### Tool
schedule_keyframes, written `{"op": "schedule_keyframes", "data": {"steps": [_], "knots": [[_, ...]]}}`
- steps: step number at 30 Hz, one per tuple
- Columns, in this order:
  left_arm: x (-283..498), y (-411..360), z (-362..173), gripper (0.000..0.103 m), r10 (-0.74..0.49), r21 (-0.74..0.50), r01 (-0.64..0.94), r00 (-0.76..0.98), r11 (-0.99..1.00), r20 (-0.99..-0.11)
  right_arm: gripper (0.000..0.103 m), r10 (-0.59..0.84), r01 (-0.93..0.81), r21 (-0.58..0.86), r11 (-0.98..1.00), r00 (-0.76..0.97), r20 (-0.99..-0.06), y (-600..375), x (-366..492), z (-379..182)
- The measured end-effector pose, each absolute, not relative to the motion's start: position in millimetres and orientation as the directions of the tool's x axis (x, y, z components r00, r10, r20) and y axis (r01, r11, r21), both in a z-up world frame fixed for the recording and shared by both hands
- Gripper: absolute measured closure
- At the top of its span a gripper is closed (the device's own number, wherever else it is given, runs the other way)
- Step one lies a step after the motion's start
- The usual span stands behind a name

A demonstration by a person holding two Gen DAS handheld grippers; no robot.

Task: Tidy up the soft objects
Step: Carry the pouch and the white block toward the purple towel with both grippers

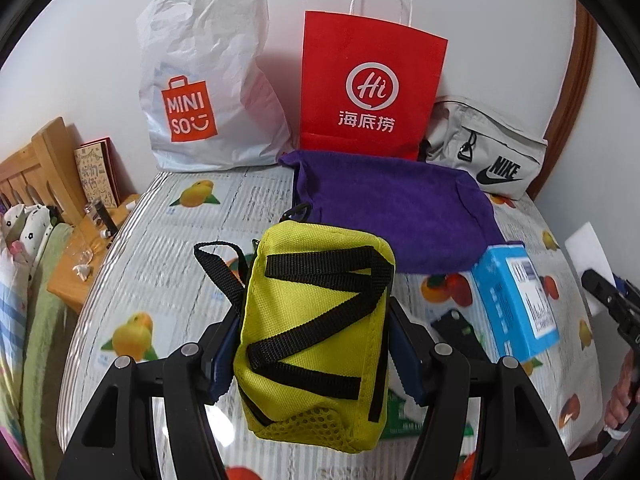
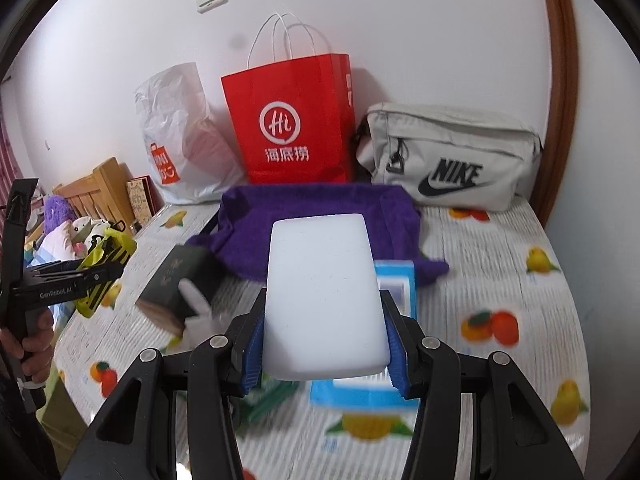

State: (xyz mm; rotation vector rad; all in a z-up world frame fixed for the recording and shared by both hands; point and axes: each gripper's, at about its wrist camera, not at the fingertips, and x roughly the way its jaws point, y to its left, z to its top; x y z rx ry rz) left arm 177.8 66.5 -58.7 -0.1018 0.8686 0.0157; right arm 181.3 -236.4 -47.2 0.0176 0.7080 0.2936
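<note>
L gripper [image 1: 310, 354] pointed down at a slant over the table [image 1: 160, 216], jaws about half open and pressed on both sides of a yellow pouch [image 1: 316, 332] w/ black zigzag strap; pouch was held clear above the fruit-print cover, near edge of the table. From the R wrist view the same gripper sat at far left, seen side-on, a hand [image 2: 36, 344] wrapped round its grip, only partly in frame.

R gripper [image 2: 324, 354] also tilted down, jaws roughly half open, blue pads [image 2: 253, 354] clamped on a white sponge block [image 2: 325, 296], lifted off the table. In the L view only its black tip and a corner of the white block showed at the right edge.

Far side, against the wall: white Miniso bag [image 1: 200, 92] at left, red paper bag [image 1: 370, 84] in the middle, grey Nike bag [image 1: 492, 156] at right. Purple cloth [image 1: 396, 208] lay just in front of them.

Hard to make out: blue box [image 1: 516, 300] was partly hidden behind the sponge in the R view, lower part blurred. A dark book [image 2: 180, 280] near left was blurred, w/ a white smear in front I couldn't identify. Green item under the grippers mostly covered.
</note>
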Motion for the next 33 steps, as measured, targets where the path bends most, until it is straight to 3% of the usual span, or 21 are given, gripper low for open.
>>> {"op": "schedule_keyframes", "data": {"steps": [13,33], "knots": [[251.6,70.0,-75.4,0.04,-0.046,-0.114,-0.071,0.621,0.991,-0.783,0.053,0.257,-0.257,0.105,0.961,0.682,-0.685,-236.1,276.4,-57.9],[336.0,66.9,-109.9,0.04,-0.077,-0.129,-0.056,0.552,0.99,-0.83,0.052,0.257,-0.265,0.149,0.953,0.438,-0.861,-224.2,398.4,-149.4]]}}
